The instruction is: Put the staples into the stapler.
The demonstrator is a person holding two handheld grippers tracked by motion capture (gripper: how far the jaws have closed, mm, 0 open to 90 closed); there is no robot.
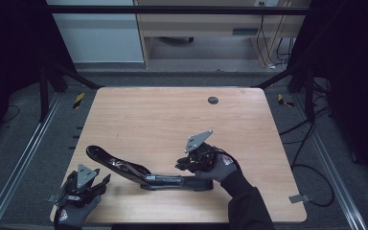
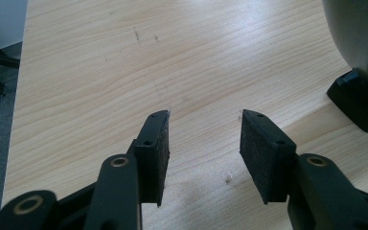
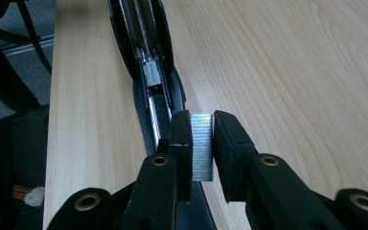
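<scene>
A: Right claw (image 3: 202, 143)?
B: Clenched on small silvery block of metal staples (image 3: 202, 146), flat faces against both pads. Hovering right over open channel of long black stapler (image 1: 143, 172), opened flat along near edge of pale wooden surface (image 1: 172, 120).

A: Left claw (image 2: 203, 143)?
B: Released, nothing between pads. Resting over bare surface at near left corner, just beside stapler's raised end.

A: Step in hand?
B: Probably loading staples into magazine (image 3: 151, 72). Not seated yet.

A: Handling notes on strip?
B: Light, stiff along length, but glued only, so likely to snap if squeezed hard or twisted. Smooth metal, slippery. Best gripped on broad side faces near middle, as now, legs pointing down into channel.

A: Stapler itself?
B: Looks heavier, rigid plastic and metal, hinged, so lid could swing. Best steadied at base end by left claw.

A: Risks?
B: Strip tilting, catching on channel rim, or breaking apart.
</scene>
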